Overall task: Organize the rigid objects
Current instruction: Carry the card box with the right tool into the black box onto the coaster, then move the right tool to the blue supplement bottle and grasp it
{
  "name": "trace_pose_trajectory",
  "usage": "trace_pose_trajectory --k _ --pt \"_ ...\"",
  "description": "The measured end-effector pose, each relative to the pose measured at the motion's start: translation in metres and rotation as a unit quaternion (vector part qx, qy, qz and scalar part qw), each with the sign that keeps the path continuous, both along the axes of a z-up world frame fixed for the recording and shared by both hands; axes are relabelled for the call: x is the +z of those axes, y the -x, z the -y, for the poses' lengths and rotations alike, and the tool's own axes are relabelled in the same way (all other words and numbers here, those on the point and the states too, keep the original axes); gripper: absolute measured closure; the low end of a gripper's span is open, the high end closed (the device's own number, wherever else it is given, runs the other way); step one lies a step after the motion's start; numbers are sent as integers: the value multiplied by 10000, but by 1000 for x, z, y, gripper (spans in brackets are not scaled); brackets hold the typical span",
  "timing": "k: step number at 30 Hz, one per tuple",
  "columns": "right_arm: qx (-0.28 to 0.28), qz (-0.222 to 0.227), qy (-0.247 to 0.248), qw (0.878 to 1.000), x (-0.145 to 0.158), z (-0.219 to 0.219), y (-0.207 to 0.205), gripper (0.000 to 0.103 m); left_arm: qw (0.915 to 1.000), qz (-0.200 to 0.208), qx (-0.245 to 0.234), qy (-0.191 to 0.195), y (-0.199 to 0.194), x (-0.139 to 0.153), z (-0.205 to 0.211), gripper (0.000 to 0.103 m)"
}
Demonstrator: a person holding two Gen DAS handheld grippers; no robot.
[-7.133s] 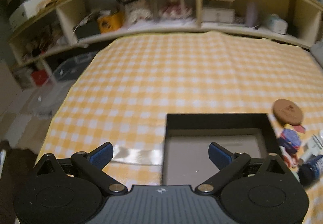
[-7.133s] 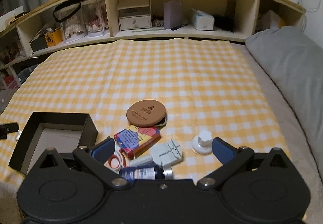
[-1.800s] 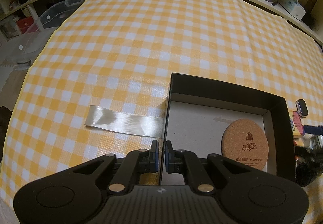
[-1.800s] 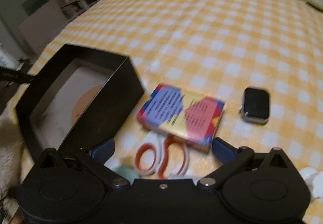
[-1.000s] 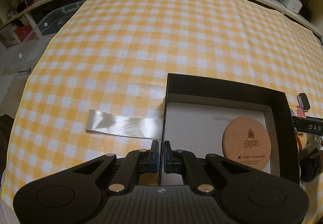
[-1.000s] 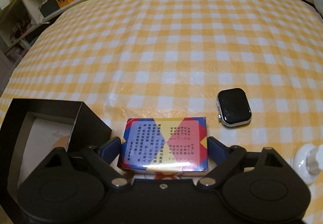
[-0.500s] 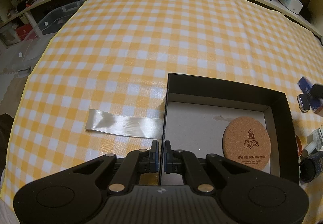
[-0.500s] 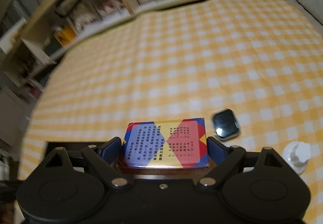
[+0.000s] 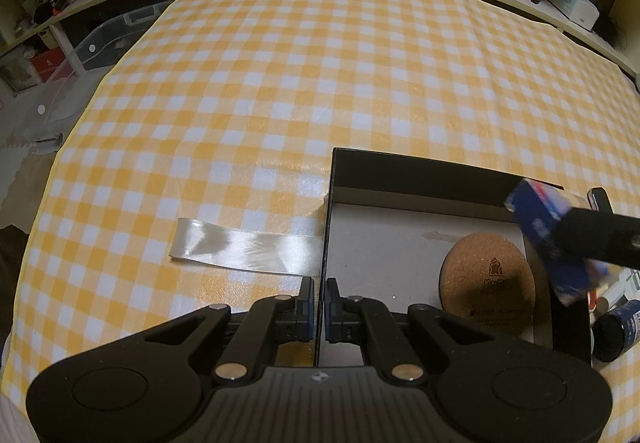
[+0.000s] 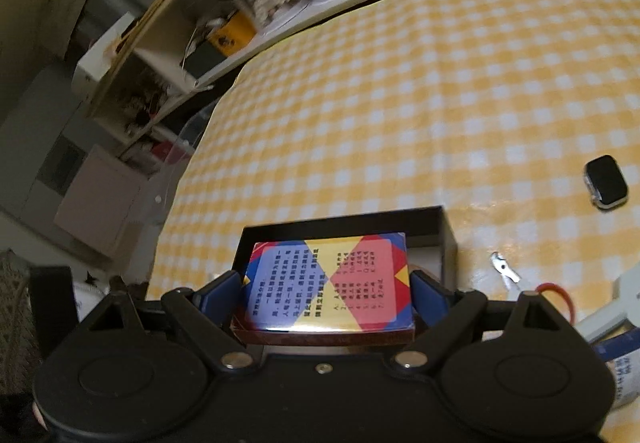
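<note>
Left gripper [image 9: 319, 309] pinched tight on the near left wall of the black box [image 9: 404, 168], blue pads either side of the thin edge, tilted steeply down. Right gripper [image 10: 327, 297] spread wide and clamped on the colourful card box [image 10: 330, 283], pads pressed against its two short sides, printed face up. Card box carried in the air over the right side of the black box, seen blurred at the right edge of the left wrist view [image 9: 548, 239]. Inside the black box, a round cork coaster [image 9: 486, 283] lying flat on the grey floor, toward the right wall. On the yellow checked cloth [image 9: 280, 83]: a strip of clear tape [image 9: 244, 247] just left of the black box, a dark smartwatch body [image 10: 605, 187] well off to the right, red-handled scissors [image 10: 554, 293] and a dark bottle [image 9: 616, 331] near the right wall.
</note>
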State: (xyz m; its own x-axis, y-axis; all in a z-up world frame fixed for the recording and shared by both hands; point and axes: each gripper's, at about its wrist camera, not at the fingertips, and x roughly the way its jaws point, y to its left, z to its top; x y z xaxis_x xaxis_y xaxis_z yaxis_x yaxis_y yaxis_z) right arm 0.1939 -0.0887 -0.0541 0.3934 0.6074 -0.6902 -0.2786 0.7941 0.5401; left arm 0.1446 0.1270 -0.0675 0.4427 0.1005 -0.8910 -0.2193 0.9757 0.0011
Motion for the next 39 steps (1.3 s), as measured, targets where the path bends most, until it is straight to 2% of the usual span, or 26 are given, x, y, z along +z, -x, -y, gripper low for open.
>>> trace_pose_trajectory --k 8,10,20,25,30,31,33,34,35,37,39 --pt "-219 656 517 9963 -10 -16 -4 10 10000 -16 11 9 0 2 0 98" --pt "-160 634 508 9966 -12 -16 -4 5 10000 -20 6 38 0 3 1 96" --pt "-118 416 576 9974 -8 -8 -5 5 9999 -98 48 21 1 3 5 95" --pt "-155 394 612 9972 -4 -2 -1 5 9996 -221 87 164 0 -2 -1 94" --pt "-154 507 659 9964 4 4 3 5 9988 -178 244 388 1 -5 -10 94" --pt "-154 542 667 9962 7 5 5 5 9987 -176 227 419 1 -5 -10 91" --pt "-155 579 669 9960 11 8 6 5 9989 -170 142 406 1 -5 -10 76" --pt "-154 596 663 9959 13 11 7 5 9992 -145 83 353 2 -5 -7 65" --pt "-152 620 659 9958 15 13 8 5 9995 -116 33 286 3 -3 -3 60" --pt "-155 669 677 9953 20 18 10 5 9997 -58 -123 178 3 0 5 59" --pt "-152 745 715 9945 26 24 13 5 9996 -44 -246 123 3 1 11 47"
